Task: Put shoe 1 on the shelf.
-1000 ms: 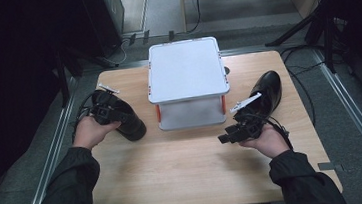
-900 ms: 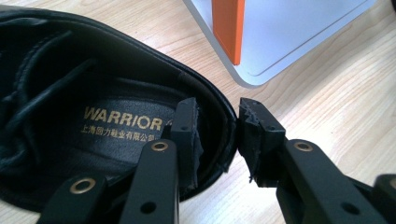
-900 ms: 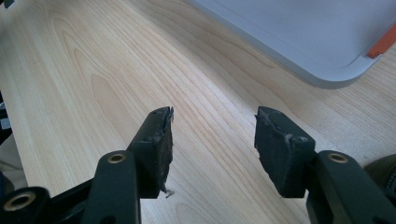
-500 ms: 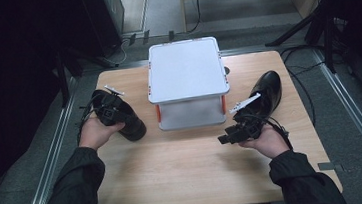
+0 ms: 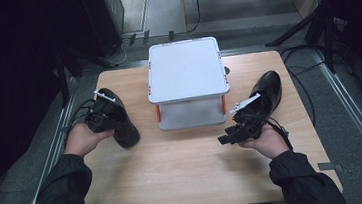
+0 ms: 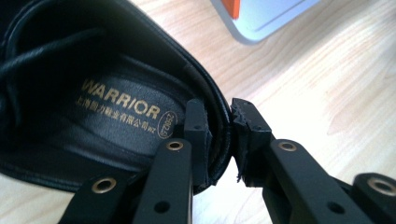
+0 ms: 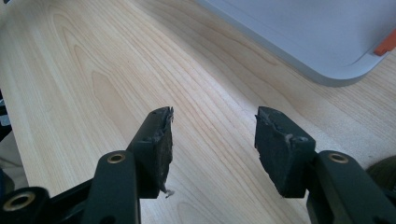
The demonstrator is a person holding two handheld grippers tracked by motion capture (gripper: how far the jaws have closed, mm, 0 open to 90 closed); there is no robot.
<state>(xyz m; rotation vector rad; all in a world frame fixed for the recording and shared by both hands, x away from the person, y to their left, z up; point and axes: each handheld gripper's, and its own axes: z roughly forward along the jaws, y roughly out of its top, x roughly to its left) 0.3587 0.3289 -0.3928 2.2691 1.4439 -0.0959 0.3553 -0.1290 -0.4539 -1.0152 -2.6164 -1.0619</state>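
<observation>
A black leather shoe (image 5: 123, 127) lies at the table's left, toe toward me. My left gripper (image 5: 101, 117) is shut on its heel collar. In the left gripper view (image 6: 218, 126) one pad sits inside the shoe (image 6: 116, 112) by the gold insole print and the other presses on the outside of the rim. Those jaws have just been closing on the rim and then eased slightly. A second black shoe (image 5: 268, 91) lies at the right. My right gripper (image 5: 225, 139) hovers in front of it, open (image 7: 212, 135), with bare wood between its pads.
A white lidded box (image 5: 186, 71) with orange clasps stands at the back middle of the wooden table (image 5: 191, 176), between the shoes. Its corner (image 7: 327, 42) lies just ahead of the right gripper. Dark stands and cables ring the table.
The left gripper reached into the shoe's opening, closed on its heel rim, and drew back slightly toward me. The right hand and the right shoe have not moved.
</observation>
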